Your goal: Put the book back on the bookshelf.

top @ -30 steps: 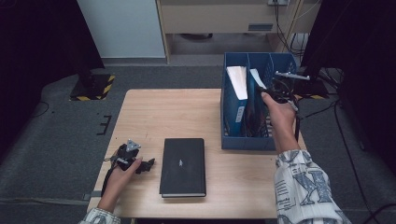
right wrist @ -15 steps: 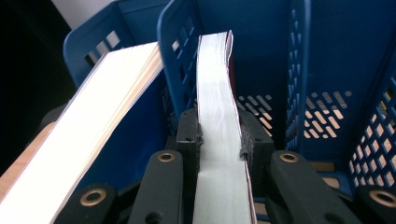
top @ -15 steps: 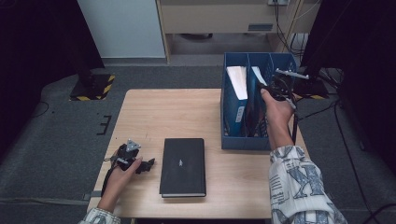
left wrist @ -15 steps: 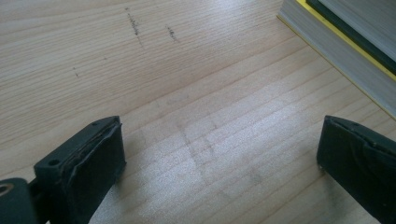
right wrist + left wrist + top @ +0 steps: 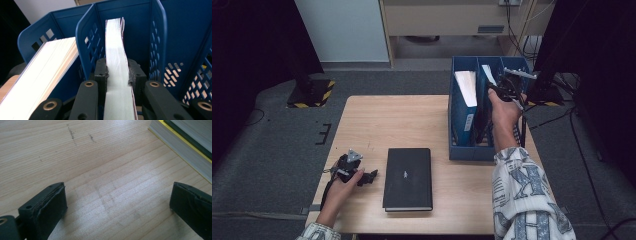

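The right gripper point(image 5: 117, 75) is clenched on a book point(image 5: 116, 65), with one jaw pressed on each side of its white page edges. In the right gripper view this book stands upright in the middle compartment of the blue file rack point(image 5: 87, 37), between two perforated dividers. A second, thicker book point(image 5: 47, 72) leans in the next compartment, on the left side of that view. In the high view the right gripper point(image 5: 504, 89) is held above the rack point(image 5: 462, 150) by the right hand point(image 5: 503, 109), and the held book point(image 5: 488, 75) shows as a thin white strip just beside it. The other book point(image 5: 466, 87) is seen in the left compartment of the rack.

The left gripper point(image 5: 117, 202) is released; its jaws stand far apart with only bare wood between them. It rests low on the desk point(image 5: 100, 157), and the corner of a black book point(image 5: 185, 137) with a yellow line along its cover edge is near the right jaw, not touching it. In the high view the left gripper point(image 5: 362, 176) lies on the desk point(image 5: 392, 120) in the left hand point(image 5: 343, 184), just beside the black book point(image 5: 408, 177), which lies flat near the front edge, well apart from the rack.
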`<state>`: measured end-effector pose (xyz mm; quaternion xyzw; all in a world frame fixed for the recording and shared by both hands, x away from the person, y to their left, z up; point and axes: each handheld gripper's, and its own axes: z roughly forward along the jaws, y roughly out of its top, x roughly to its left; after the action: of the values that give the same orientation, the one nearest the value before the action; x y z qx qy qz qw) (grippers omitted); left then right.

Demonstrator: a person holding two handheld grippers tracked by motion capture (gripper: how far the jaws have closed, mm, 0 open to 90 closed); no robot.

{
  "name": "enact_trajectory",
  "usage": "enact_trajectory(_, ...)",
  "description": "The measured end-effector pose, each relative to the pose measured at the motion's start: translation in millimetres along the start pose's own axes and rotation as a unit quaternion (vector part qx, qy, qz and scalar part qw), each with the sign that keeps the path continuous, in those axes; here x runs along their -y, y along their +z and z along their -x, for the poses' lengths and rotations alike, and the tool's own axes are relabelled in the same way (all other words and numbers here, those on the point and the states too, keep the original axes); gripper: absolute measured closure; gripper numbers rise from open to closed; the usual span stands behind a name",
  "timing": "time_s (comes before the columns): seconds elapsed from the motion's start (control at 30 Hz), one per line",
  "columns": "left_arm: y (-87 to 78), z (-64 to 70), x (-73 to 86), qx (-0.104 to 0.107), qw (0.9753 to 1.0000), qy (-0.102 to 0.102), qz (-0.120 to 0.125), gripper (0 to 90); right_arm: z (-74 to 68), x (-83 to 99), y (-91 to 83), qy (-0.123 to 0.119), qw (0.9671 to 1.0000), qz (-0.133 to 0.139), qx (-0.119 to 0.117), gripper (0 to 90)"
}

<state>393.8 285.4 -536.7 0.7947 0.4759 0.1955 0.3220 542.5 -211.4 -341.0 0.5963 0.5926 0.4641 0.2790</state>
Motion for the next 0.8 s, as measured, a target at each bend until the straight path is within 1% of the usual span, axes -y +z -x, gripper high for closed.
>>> enact_trajectory(0.13, 0.0, -0.1, 0.0, 0.0, 1.0, 0.0, 0.0, 0.2, -2.5, -1.8, 4.6, -0.008, 1.0, 0.0, 0.003, 73.6)
enact_trajectory(0.27, 0.0, 0.0, 0.0, 0.0, 1.0, 0.0, 0.0, 0.2, -2.8, -0.7, 8.3, -0.003, 1.0, -0.001, 0.005, 73.6)
enact_trajectory(0.4, 0.0, 0.0, -0.1, 0.0, 1.0, 0.0, 0.0, 0.2, -5.1, 2.6, 12.7, -0.004, 1.0, -0.004, 0.003, 73.5)
enact_trajectory(0.5, 0.1, -0.1, -0.1, 0.0, 1.0, 0.001, 0.0, 0.2, -6.5, 3.1, 13.8, -0.003, 1.0, -0.001, 0.003, 73.5)
enact_trajectory(0.67, 0.2, 0.1, -0.3, 0.0, 1.0, 0.001, -0.001, 0.2, -9.2, 3.6, 13.3, -0.008, 0.9999, -0.005, 0.004, 73.1)
enact_trajectory(0.8, 0.1, 0.2, -0.4, 0.0, 1.0, 0.001, -0.001, 0.2, -11.1, 3.6, 12.1, -0.011, 0.9999, -0.011, -0.002, 71.6)
